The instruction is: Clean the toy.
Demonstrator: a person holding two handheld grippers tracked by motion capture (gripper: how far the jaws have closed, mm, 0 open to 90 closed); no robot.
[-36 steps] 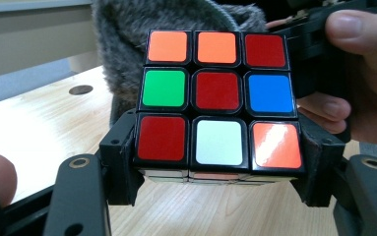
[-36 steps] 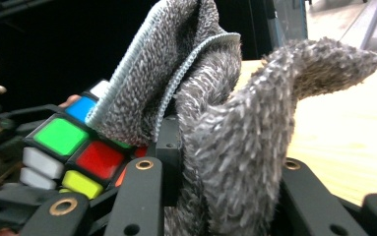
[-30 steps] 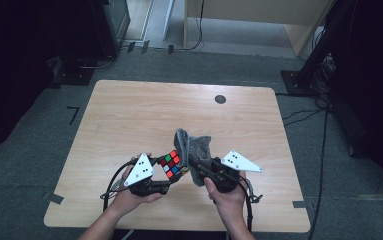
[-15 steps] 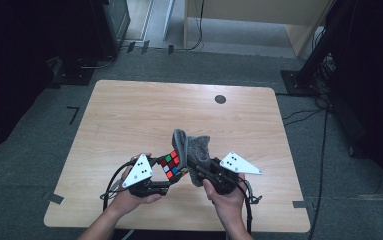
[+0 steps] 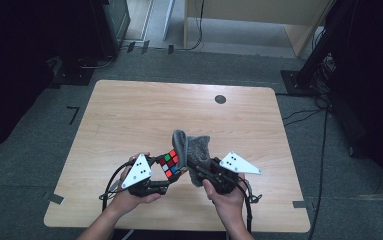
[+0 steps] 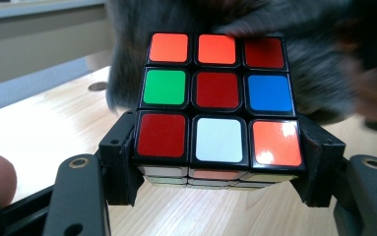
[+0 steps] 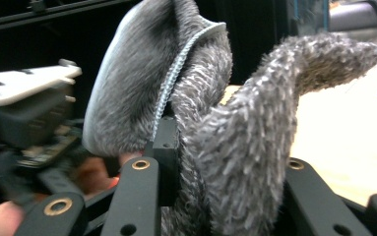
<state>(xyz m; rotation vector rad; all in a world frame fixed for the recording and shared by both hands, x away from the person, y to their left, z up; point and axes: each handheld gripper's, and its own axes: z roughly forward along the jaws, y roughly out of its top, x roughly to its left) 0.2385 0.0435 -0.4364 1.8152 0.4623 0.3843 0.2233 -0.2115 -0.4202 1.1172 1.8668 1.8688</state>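
My left claw is clamped on the puzzle cube, jaws pressing its two opposite sides near the bottom row. Top face toward the cam reads orange, orange, dark red / green, dark red, blue / red, white, orange. Cube sits just above the tabletop, near the front edge, roughly mid-width.

My right claw is clamped on a bunched grey fuzzy cloth; fabric fills the gap between the jaws and bulges up over them, w/ a stitched hem curving along one fold. In the high view the cloth rises right behind the cube and touches its far side. Both claws point toward each other, very close, my hands just behind them at the tabletop's front edge.
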